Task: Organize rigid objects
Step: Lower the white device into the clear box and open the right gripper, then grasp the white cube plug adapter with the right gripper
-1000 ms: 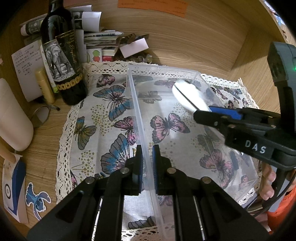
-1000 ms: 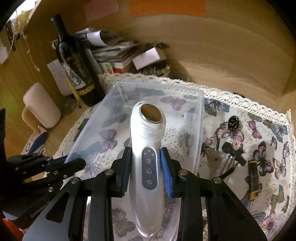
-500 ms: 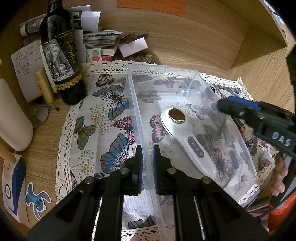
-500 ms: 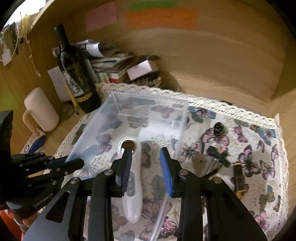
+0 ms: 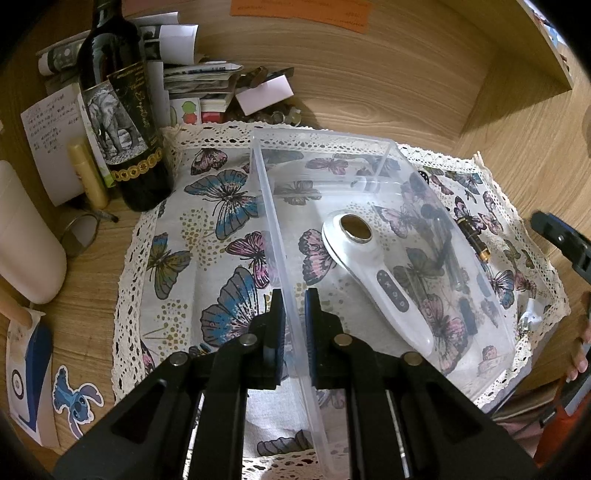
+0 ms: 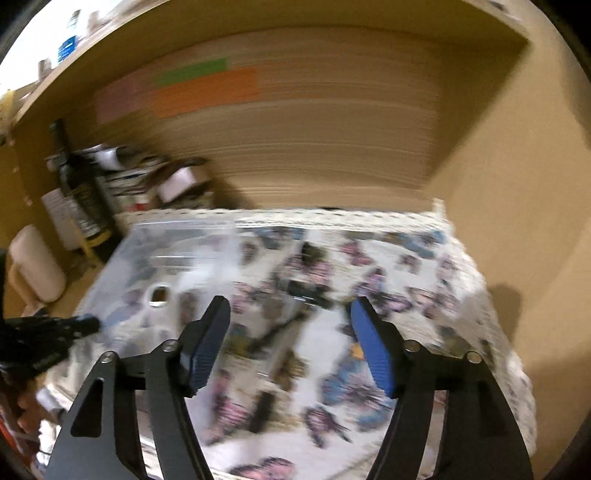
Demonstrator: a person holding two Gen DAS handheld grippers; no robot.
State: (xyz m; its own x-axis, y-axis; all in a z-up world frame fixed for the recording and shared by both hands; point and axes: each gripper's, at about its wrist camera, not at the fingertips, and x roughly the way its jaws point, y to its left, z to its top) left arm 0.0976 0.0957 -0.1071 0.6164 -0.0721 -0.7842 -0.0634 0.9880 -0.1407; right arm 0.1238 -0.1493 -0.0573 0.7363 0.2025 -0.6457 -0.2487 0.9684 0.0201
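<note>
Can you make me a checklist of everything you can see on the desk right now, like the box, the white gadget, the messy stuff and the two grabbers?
Surface: wooden desk with a butterfly cloth edged in lace.
Job's things: clear plastic box on the cloth; white handheld device lying flat inside it, buttons up; small dark items beyond the box's far wall.
Clutter: wine bottle, paper stack, handwritten note, cream cylinder, cartoon sticker.
Grippers: left gripper with jaws closed on the box wall; right gripper with jaws wide apart, holding nothing.
Cables: nothing seen.
Surroundings: wooden back panel with orange sticky note; the right wrist view is motion-blurred.
</note>
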